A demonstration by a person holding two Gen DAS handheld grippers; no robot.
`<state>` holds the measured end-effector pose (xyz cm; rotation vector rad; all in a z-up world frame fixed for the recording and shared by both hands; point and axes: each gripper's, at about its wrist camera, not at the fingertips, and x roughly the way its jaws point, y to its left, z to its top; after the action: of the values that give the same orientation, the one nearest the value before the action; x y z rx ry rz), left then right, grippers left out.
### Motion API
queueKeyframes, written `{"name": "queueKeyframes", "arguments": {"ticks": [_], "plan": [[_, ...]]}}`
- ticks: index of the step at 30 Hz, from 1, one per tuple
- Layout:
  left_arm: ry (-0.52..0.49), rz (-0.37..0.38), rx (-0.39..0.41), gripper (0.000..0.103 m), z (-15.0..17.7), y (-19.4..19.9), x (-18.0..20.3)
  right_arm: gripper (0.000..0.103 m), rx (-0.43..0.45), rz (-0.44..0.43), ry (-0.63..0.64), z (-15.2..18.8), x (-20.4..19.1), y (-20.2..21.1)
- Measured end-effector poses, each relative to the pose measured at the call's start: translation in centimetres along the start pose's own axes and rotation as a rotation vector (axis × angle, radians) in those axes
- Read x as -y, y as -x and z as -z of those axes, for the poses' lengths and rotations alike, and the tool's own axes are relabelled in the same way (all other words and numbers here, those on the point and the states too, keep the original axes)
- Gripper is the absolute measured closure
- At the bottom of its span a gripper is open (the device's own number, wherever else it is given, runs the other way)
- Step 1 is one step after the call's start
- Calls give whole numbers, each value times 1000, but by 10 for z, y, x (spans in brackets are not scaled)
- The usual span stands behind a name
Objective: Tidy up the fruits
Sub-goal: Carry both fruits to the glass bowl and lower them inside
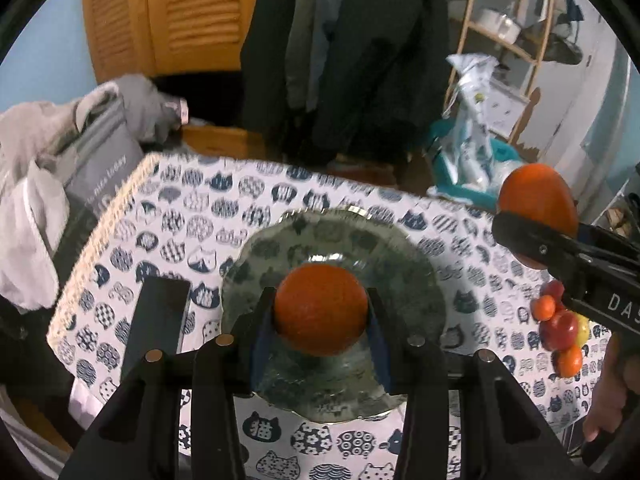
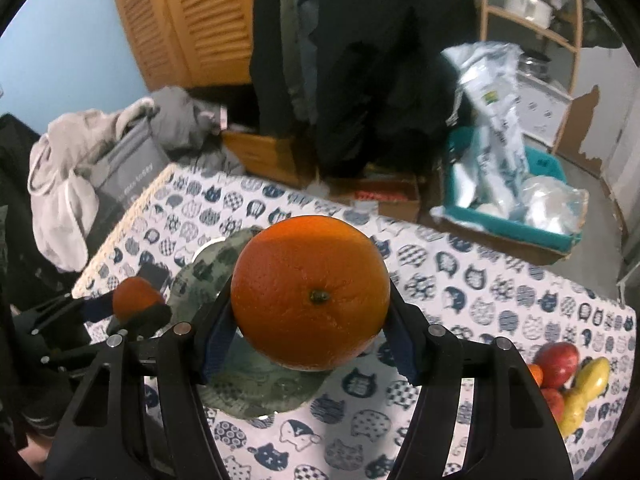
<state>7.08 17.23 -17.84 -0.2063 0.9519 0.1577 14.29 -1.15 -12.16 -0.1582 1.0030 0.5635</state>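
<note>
My left gripper (image 1: 321, 312) is shut on a small orange (image 1: 321, 309) and holds it over the middle of a clear glass plate (image 1: 416, 264). My right gripper (image 2: 311, 312) is shut on a large orange (image 2: 310, 294) and holds it in the air above the plate's right side (image 2: 256, 392). In the left wrist view the large orange (image 1: 536, 204) and the right gripper (image 1: 532, 232) show at the right. In the right wrist view the small orange (image 2: 136, 300) and the left gripper (image 2: 138, 312) show at the left.
The table wears a cat-print cloth (image 1: 248, 208). A pile of apples, small oranges and yellow fruit (image 2: 568, 380) lies at its right edge; it also shows in the left wrist view (image 1: 560, 328). A dark flat object (image 1: 160, 320) lies left of the plate. Clothes and a teal bin (image 2: 516, 216) stand beyond.
</note>
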Motion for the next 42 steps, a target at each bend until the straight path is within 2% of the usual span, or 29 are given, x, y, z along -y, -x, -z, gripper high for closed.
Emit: {"name": "queueKeyframes", "arguments": {"ticks": [11,22,24,25,27,29,42], "plan": [[51,4,-181,59,23,-75,-19,37,-145,-27,-15,19,-5,-68],[48,12,-267,59,36,-105,-16,36,-208,-41,-15,34,-2,-93],[41,11,-283,57,38,-108,-14,36,-215,-45,-22,35,0,-95],[35,4,-284,54,38,-109,-13,36,-217,-48,-26,35,1,-96],[21,-14,-276,37,38,-108,-11,36,-222,-55,-31,35,1,-97],[11,-28,-262,27,37,-105,-10,36,-225,-63,-33,34,1,-98],[72,-84,-228,27,36,-71,-41,35,-327,-84,1,49,-17,-129]]}}
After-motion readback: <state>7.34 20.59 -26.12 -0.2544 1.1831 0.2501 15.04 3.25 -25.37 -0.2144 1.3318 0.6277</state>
